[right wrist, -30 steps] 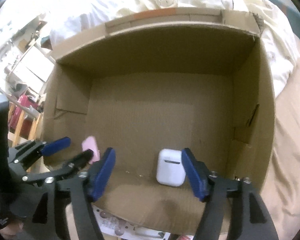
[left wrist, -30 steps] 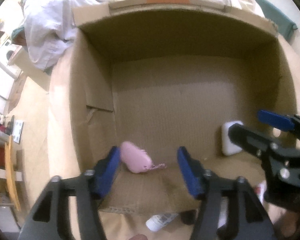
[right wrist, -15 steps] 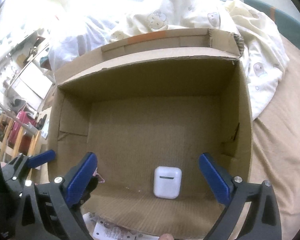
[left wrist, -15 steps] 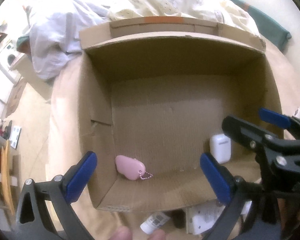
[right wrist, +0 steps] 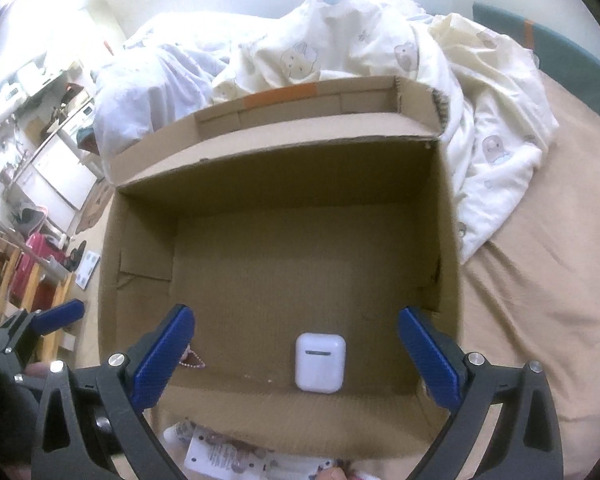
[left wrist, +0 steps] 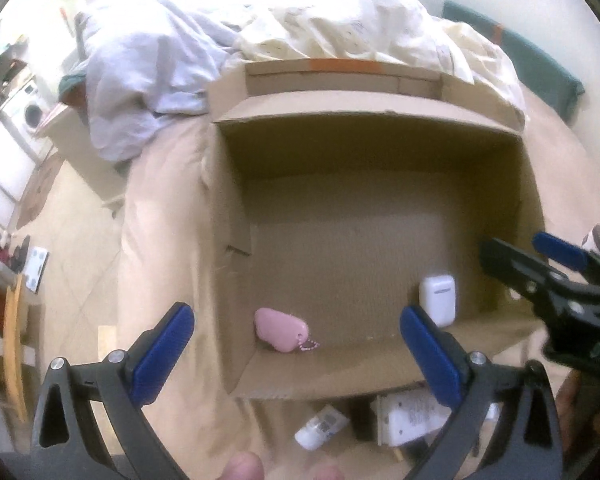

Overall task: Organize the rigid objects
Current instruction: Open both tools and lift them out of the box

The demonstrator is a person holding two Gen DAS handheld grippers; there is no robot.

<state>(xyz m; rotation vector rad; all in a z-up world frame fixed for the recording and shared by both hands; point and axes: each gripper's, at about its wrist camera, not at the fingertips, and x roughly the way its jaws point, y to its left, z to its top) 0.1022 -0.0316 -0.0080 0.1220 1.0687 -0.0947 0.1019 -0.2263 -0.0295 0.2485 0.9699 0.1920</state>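
Currently one cardboard box (right wrist: pixel 448 240) holds two items on its floor: one white earbud case (right wrist: pixel 320 362) and one pink case (left wrist: pixel 282 329). Left gripper (left wrist: pixel 296 354) and right gripper (right wrist: pixel 296 354) hang above, both spread wide, empty.

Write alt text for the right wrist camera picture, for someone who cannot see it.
An open cardboard box on a bed holds a white earbud case near its front wall. The open right gripper hovers above it, holding nothing. Rumpled bedding lies behind the box.

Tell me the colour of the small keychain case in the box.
Pink keychain case, clearest in the left wrist view.
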